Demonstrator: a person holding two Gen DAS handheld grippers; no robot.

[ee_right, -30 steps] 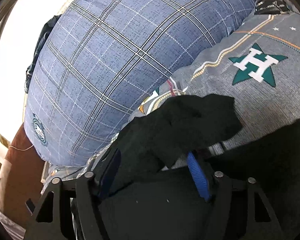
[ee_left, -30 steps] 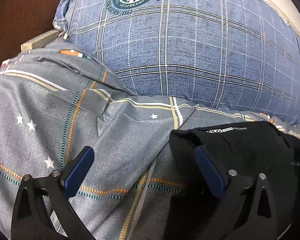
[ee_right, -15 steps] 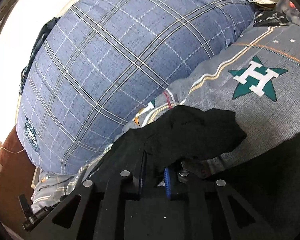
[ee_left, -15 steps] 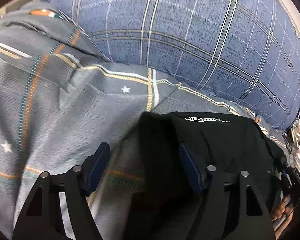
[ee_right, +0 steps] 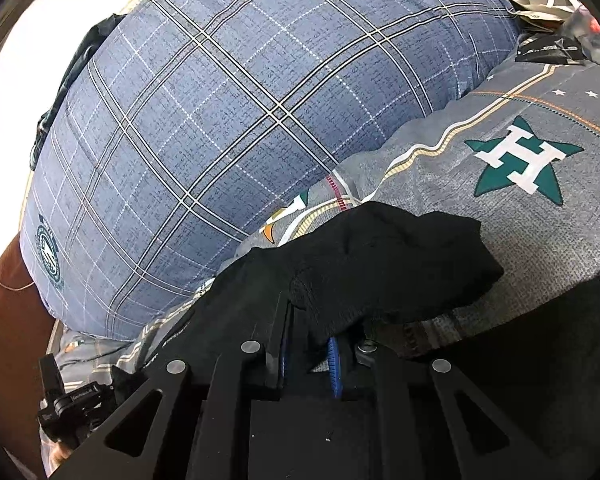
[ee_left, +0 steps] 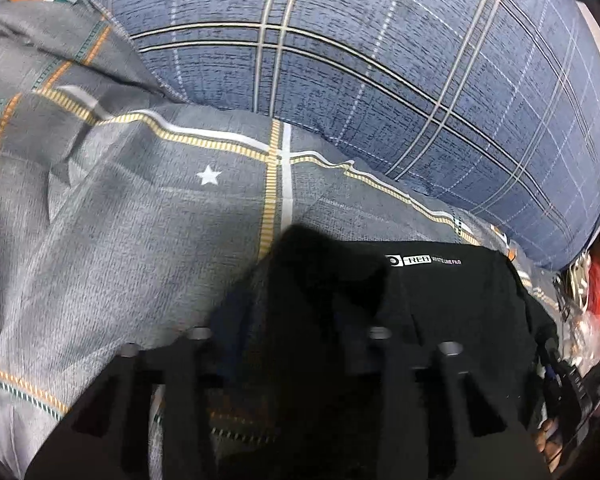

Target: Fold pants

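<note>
The black pants lie on the grey bedsheet, with a small white label near their far edge. My left gripper is down over the pants' left corner; its fingers are blurred and still apart, with black cloth between them. In the right wrist view my right gripper is shut on a bunched fold of the pants, which drapes over the jaws and to the right.
A large blue plaid pillow lies just beyond the pants; it also fills the right wrist view. The sheet carries a green star print. Red and white clutter sits at the bed's right edge.
My left gripper has moved right and forward onto the pants' corner and its fingers have narrowed. My right gripper closed from open onto the pants' fold.
</note>
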